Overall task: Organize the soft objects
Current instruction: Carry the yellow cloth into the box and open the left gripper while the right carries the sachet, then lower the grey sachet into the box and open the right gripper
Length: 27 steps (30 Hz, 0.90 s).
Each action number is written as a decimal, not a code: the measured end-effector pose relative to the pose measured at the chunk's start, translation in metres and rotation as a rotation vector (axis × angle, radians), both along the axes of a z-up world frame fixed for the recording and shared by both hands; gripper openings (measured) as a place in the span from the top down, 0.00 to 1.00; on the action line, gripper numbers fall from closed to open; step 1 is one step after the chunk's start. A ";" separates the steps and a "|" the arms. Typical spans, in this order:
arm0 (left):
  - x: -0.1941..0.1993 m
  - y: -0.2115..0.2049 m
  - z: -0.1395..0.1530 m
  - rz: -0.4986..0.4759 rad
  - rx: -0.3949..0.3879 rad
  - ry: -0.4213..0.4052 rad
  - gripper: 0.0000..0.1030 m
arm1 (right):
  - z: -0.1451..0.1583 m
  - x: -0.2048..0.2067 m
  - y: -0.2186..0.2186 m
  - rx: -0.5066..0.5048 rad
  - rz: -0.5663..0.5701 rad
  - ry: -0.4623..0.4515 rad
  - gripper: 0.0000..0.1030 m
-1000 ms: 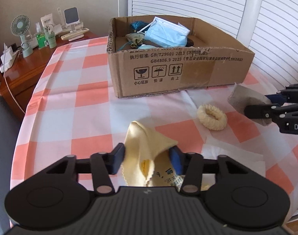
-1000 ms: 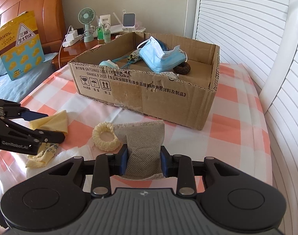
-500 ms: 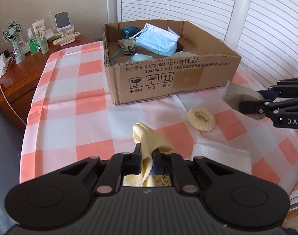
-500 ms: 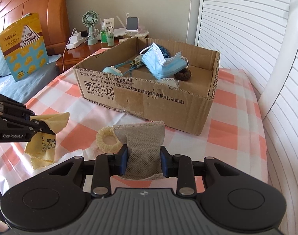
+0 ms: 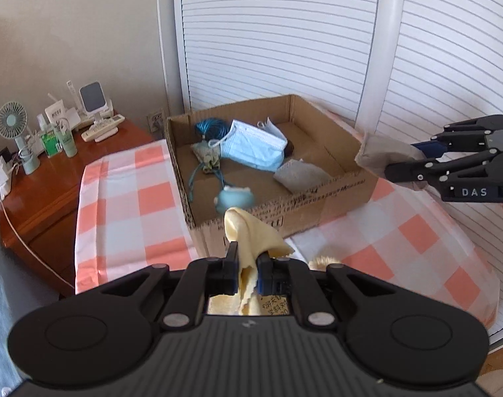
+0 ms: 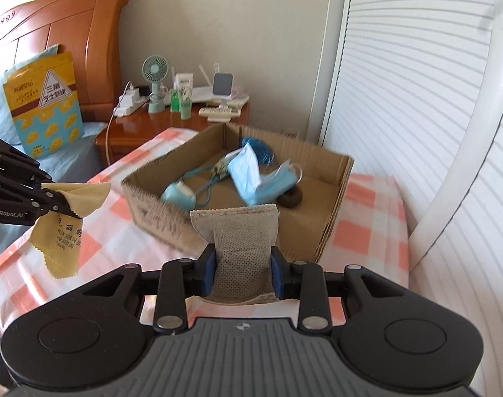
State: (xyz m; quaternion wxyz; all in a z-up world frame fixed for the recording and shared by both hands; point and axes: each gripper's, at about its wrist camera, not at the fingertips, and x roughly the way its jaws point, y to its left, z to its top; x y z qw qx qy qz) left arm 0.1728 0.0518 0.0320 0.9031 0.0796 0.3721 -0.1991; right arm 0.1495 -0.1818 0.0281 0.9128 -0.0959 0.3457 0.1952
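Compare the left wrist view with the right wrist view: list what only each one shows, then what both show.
Only the left wrist view: a cream scrunchie on the table and a second grey pouch in the box.

Only the right wrist view: the headboard, a yellow snack bag and a dark scrunchie in the box.

Both: the box, blue mask, fan, the left gripper shut on the yellow cloth, and the right gripper shut on a grey pouch.

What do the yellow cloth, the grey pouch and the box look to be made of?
Yellow cloth: thin matte fabric, likely microfibre; limp drape, zigzag-cut edges. Grey pouch: mesh-like nonwoven material; dotted surface, crimped top seam. Box: brown corrugated cardboard; fluted, ragged edges.
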 end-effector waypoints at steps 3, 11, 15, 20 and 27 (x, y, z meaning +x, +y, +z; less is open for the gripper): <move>0.023 -0.008 0.015 -0.007 0.002 -0.034 0.93 | 0.009 0.016 0.000 0.004 -0.014 -0.024 0.64; 0.099 -0.034 0.026 -0.003 -0.002 -0.044 0.93 | 0.015 0.047 0.000 0.013 -0.036 -0.034 0.64; 0.130 -0.044 0.018 0.029 0.009 -0.035 0.92 | 0.016 0.056 -0.002 0.015 -0.043 -0.032 0.64; 0.147 -0.050 -0.002 0.071 0.030 -0.009 0.17 | 0.015 0.066 -0.004 0.018 -0.054 -0.029 0.64; 0.134 -0.043 -0.011 0.084 0.059 -0.033 0.01 | 0.010 0.078 -0.006 0.031 -0.068 -0.009 0.64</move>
